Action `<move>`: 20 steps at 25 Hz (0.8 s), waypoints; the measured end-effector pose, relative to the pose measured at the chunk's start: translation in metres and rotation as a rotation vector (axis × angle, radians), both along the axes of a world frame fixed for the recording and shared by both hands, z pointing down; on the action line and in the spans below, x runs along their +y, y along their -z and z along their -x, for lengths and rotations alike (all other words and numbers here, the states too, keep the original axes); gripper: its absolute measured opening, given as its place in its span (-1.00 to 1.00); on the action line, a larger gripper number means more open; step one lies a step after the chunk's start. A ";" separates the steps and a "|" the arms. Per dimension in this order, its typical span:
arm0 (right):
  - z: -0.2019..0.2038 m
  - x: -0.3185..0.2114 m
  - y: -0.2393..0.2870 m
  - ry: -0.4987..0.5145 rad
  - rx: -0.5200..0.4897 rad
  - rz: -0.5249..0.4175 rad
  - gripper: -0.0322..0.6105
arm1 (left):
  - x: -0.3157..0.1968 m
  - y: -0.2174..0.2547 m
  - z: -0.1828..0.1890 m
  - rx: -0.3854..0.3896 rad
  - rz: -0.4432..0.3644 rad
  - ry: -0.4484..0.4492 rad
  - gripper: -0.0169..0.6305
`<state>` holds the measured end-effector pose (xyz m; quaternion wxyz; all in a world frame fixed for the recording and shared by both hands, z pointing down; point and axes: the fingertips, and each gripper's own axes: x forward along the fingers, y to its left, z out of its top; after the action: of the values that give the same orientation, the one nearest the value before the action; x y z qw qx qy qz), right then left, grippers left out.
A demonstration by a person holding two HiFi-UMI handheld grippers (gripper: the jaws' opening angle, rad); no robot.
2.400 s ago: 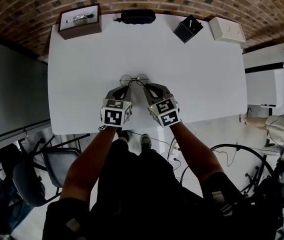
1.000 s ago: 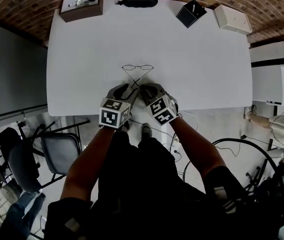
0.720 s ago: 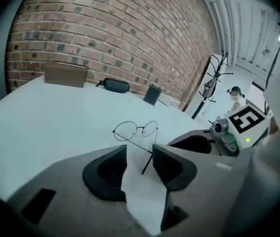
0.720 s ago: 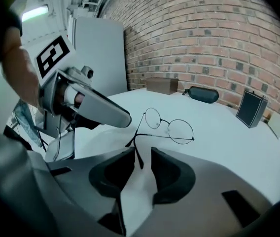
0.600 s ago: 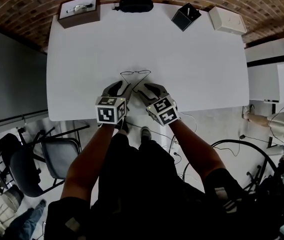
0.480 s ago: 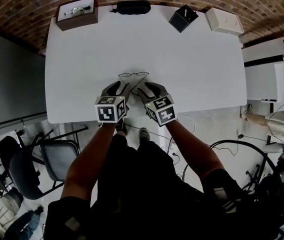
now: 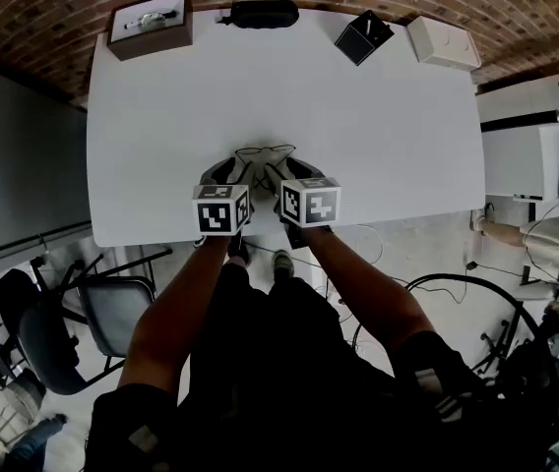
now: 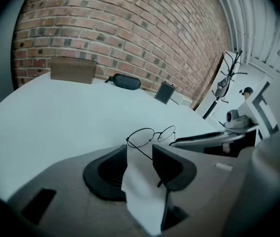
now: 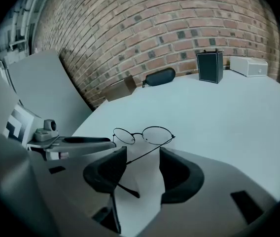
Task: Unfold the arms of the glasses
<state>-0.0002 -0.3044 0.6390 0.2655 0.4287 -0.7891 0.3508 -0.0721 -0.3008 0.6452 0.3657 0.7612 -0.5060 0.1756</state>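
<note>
Two hand-held grippers meet near the front edge of a white tabletop (image 7: 378,136), where we see thin wire glasses (image 7: 265,151) lying just ahead of them. The left gripper (image 7: 235,170) has its jaws apart, with one glasses arm running between them close to one pad; we cannot tell whether it touches. The right gripper (image 7: 284,170) has just been opening its jaws, which stand wide with the other arm crossing the gap ungripped. Along the far edge, well apart from the glasses, sit a brown box (image 7: 150,23), a black case (image 7: 265,13), a black box (image 7: 363,35) and a white box (image 7: 444,42). From above, the grippers' marker cubes hide the arm tips.
</note>
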 end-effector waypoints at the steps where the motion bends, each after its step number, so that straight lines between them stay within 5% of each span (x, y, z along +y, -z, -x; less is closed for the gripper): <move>1: -0.001 -0.001 -0.001 0.007 0.011 0.000 -0.37 | 0.000 -0.001 0.002 -0.003 0.000 -0.006 -0.44; 20: -0.032 0.002 -0.001 0.159 0.133 -0.133 -0.37 | 0.005 0.001 0.024 -0.119 -0.056 -0.095 -0.44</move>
<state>0.0316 -0.3026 0.6398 0.3153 0.4036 -0.8228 0.2465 -0.0958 -0.2956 0.6438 0.3048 0.7825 -0.4950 0.2232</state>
